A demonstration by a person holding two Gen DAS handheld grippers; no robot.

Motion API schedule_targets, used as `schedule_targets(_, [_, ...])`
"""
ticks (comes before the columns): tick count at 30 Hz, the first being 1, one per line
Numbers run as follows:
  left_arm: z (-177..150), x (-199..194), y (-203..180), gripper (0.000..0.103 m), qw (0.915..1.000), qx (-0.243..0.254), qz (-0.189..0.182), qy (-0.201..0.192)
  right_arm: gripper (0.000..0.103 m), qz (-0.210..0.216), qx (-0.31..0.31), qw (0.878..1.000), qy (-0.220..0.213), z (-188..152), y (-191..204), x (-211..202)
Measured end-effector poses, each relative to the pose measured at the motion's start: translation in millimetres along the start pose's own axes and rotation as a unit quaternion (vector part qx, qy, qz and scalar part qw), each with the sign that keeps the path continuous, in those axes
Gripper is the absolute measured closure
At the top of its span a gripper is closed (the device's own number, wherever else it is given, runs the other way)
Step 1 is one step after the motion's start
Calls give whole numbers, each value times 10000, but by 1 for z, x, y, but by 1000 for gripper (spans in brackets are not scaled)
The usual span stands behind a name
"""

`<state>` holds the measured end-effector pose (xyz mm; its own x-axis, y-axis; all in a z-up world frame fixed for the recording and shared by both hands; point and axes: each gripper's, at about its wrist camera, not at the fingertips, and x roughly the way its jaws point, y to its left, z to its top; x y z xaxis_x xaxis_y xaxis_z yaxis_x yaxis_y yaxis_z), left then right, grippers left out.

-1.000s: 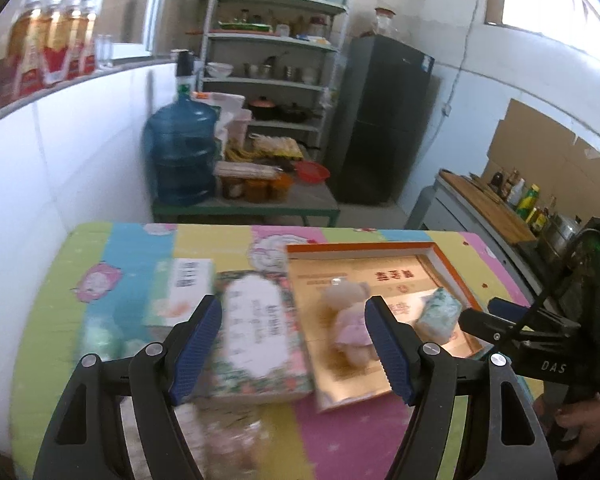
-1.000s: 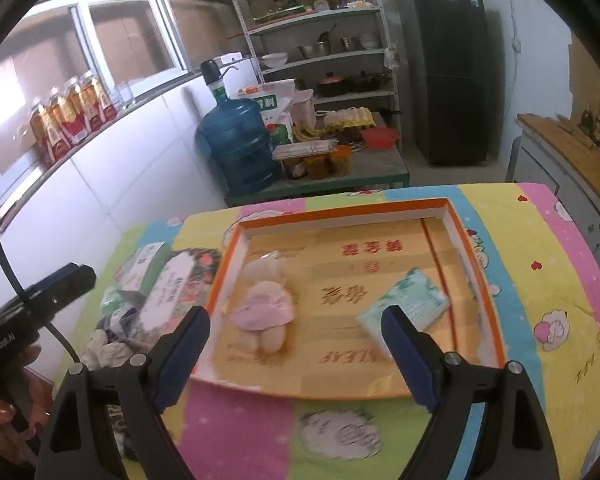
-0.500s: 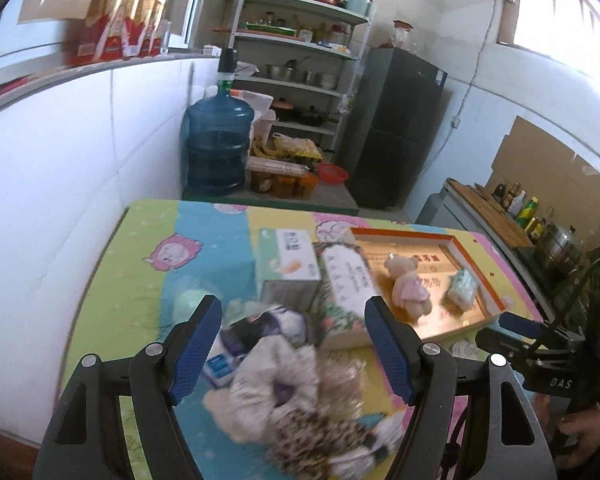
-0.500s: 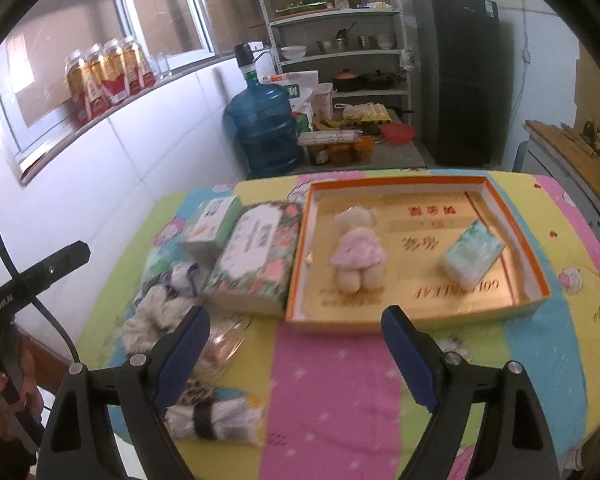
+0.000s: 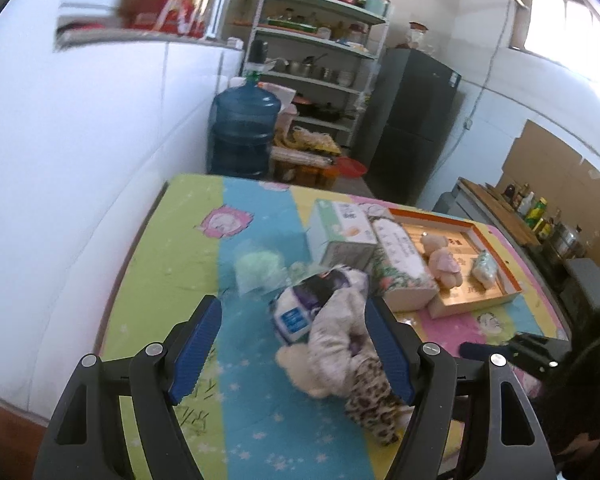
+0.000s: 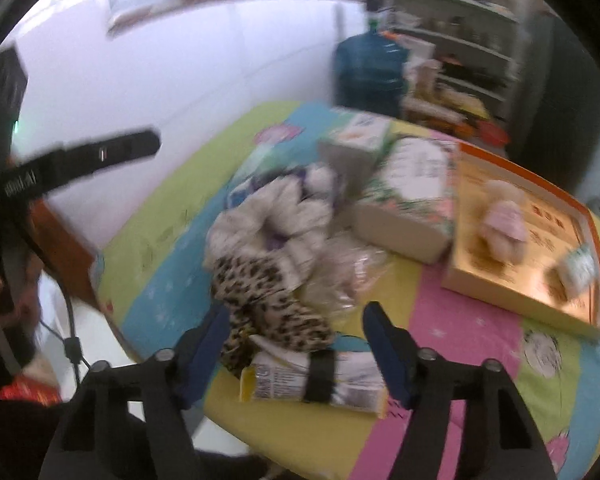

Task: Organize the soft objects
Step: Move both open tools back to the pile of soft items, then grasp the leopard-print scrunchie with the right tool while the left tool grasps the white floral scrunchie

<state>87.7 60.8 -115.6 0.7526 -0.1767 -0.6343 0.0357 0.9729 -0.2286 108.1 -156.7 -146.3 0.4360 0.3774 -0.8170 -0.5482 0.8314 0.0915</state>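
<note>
A heap of soft things lies on the striped tablecloth: a pale scrunchie [image 5: 336, 332], a leopard-print cloth [image 6: 268, 300], a white and purple packet [image 5: 296, 312] and a bagged green puff [image 5: 256, 268]. My left gripper [image 5: 292, 346] hangs open just above the scrunchie. My right gripper [image 6: 296, 348] is closing, with the leopard cloth and a banded paper roll [image 6: 316, 376] between its jaws; the pads are not pressing on either. The orange tray [image 6: 532, 304] at right holds a pink teddy [image 6: 504, 228] and a green packet [image 6: 578, 268].
A tissue box [image 5: 342, 232] and a floral box [image 5: 404, 256] stand between the heap and the tray. A white tiled wall runs along the table's left side. A blue water jug [image 5: 240, 136], metal shelves and a dark fridge [image 5: 412, 128] stand beyond the table's far end.
Both grippers have swung left from the tray to the heap of soft things and come lower. The right gripper's jaws stand narrower than before; it has also rolled.
</note>
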Motion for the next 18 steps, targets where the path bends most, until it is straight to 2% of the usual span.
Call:
schedule_targets(4, [-9, 1, 9, 28, 9998, -163, 61, 41, 41, -28, -441, 9985, 329, 4, 15, 26])
schedule_targets(6, [-11, 3, 13, 27, 9997, -239, 67, 58, 49, -44, -561, 9972, 482, 4, 16, 38])
schedule_targets(11, [-17, 16, 16, 28, 9992, -361, 5, 194, 79, 147, -635, 9949, 764, 3, 12, 55])
schedule_targets(14, [-20, 29, 14, 28, 9985, -417, -148, 317, 87, 209, -538, 9954, 768, 3, 4, 55])
schedule_targets(18, [-22, 52, 6, 29, 9978, -369, -244, 494, 89, 247, -366, 9979, 472, 8, -10, 39])
